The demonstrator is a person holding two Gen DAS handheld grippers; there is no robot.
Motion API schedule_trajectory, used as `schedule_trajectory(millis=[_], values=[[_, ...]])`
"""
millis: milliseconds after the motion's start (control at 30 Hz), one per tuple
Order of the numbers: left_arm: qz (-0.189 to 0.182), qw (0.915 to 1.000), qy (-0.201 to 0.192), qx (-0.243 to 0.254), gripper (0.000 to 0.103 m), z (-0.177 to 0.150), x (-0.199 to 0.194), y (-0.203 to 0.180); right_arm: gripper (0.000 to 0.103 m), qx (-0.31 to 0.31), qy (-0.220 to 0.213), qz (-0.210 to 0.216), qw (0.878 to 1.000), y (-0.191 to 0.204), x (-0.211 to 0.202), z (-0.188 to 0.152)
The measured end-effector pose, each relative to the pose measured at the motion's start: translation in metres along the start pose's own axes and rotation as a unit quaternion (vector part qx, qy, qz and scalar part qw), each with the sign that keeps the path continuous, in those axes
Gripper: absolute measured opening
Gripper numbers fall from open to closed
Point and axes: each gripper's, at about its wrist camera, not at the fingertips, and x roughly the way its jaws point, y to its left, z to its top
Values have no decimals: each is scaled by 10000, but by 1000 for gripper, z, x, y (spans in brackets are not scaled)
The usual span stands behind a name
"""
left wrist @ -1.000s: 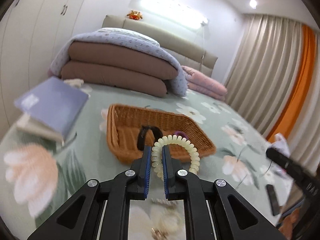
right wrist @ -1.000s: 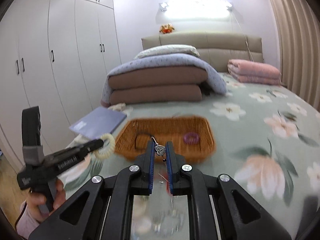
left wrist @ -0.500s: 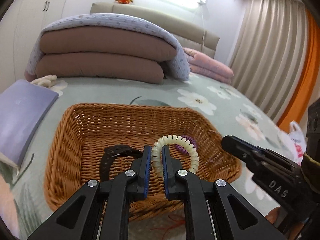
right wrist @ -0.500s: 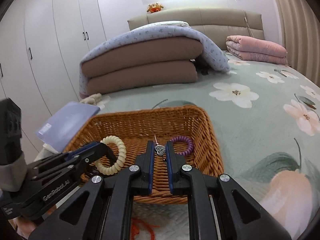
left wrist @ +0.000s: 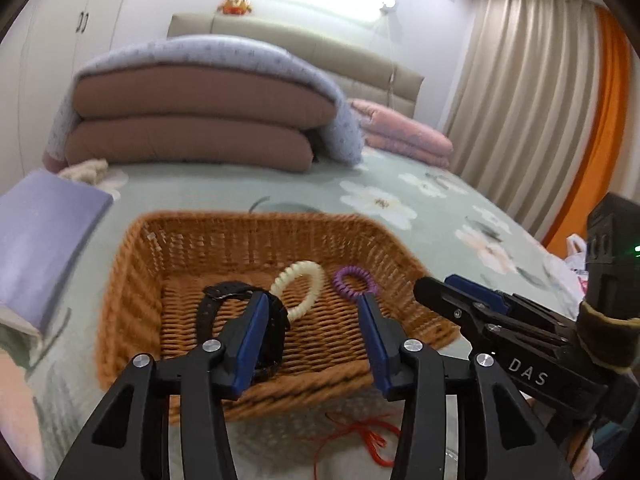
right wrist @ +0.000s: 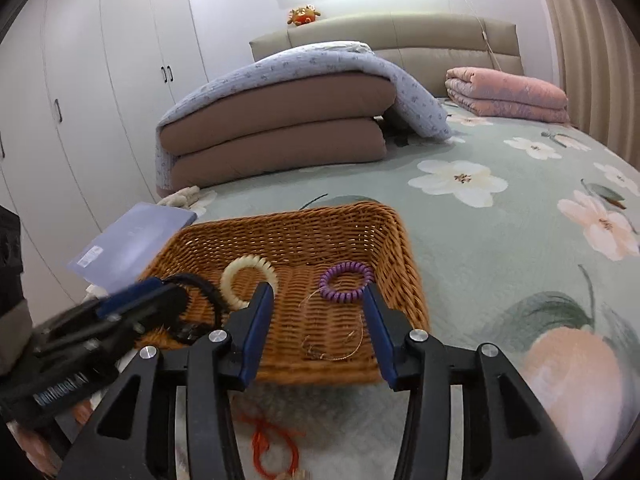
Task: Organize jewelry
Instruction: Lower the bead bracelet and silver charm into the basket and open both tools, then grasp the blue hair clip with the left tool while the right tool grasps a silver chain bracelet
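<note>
A wicker basket [left wrist: 132, 288] [right wrist: 404, 264] sits on the flowered bedspread. In it lie a cream coil bracelet [left wrist: 310, 280] [right wrist: 248, 276], a purple coil bracelet [left wrist: 354, 282] [right wrist: 346, 280], a black watch [left wrist: 224, 300] [right wrist: 200, 292] and a thin gold necklace [right wrist: 340, 340]. My left gripper [left wrist: 314, 308] is open and empty over the basket's near part. My right gripper [right wrist: 318, 298] is open and empty above the necklace. A red cord [left wrist: 368, 436] [right wrist: 276, 440] lies on the bed in front of the basket.
A lilac book [left wrist: 44, 232] [right wrist: 132, 244] lies left of the basket. Folded brown and blue quilts [left wrist: 200, 120] [right wrist: 280, 120] and a pink blanket [right wrist: 508, 92] lie behind. White wardrobes stand at the left, curtains [left wrist: 532, 120] at the right.
Both grippers have opened. The cream bracelet has dropped from the left gripper into the basket, and the gold necklace has dropped from the right gripper into the basket.
</note>
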Motion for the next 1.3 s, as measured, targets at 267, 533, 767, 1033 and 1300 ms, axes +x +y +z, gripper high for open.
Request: schedule_trajectory(millis=[267,533,767,1033,1300], values=[[3,9998,-206,-66,48,-33,-106,8,50,80,-118,308,9994,13,-96,-42],[275,9975,-275,-587,48,-97,-174,23,50,-32,-362,283,9989,31,-154,-122],[96,9954,191,-931,48,-148,-153,9,50,-324,-95,-77,9994,41,-140,-154],[-40,9914,914,-937,48,-187,-114,-39,48,268,315,-85,9991,-2,-125,-151],[236,9936,851,-698,49,-191,-108,-55,44,29,1165,22,9932,8,-81,-150]])
